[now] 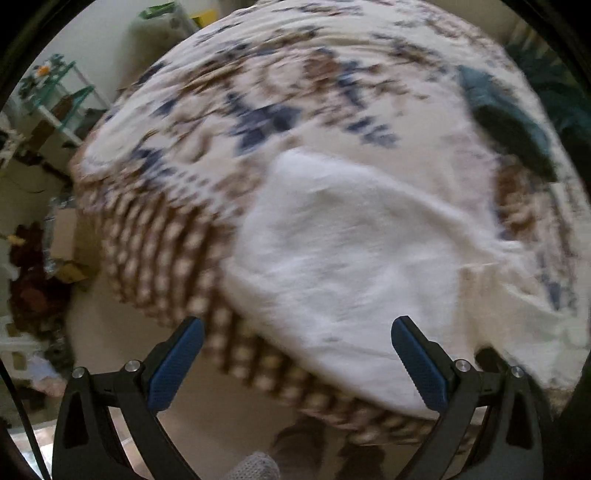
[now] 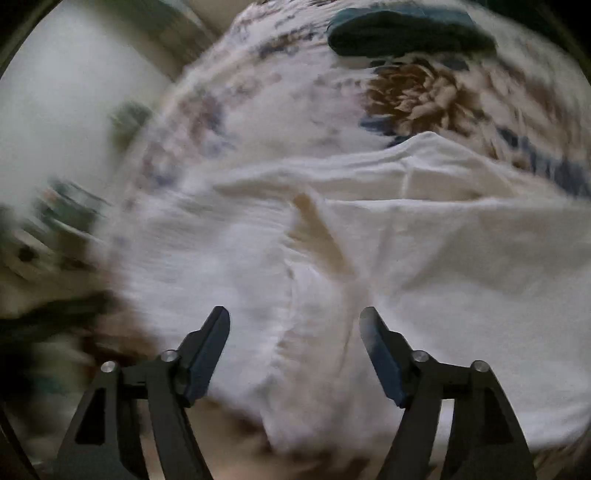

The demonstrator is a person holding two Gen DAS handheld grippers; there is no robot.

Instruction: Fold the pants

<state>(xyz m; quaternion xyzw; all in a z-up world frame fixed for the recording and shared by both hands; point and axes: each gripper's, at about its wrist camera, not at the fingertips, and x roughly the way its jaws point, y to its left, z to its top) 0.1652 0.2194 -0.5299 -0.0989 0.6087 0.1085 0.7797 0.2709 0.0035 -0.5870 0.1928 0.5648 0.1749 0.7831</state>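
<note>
White pants point(image 1: 351, 251) lie spread on a bed with a floral cover point(image 1: 288, 85). In the left wrist view they reach the bed's near edge, just beyond my left gripper point(image 1: 295, 328), which is open and empty above that edge. In the right wrist view the pants point(image 2: 424, 251) fill the middle, with a fold seam running down the centre. My right gripper point(image 2: 294, 319) is open and empty, its fingers either side of that seam, close over the cloth. Both views are blurred by motion.
A dark teal folded cloth point(image 1: 509, 122) lies on the far side of the bed; it also shows in the right wrist view point(image 2: 406, 35). The bed's brown checked side point(image 1: 155, 240) drops to a beige floor. Shelves and clutter point(image 1: 48, 103) stand at the left.
</note>
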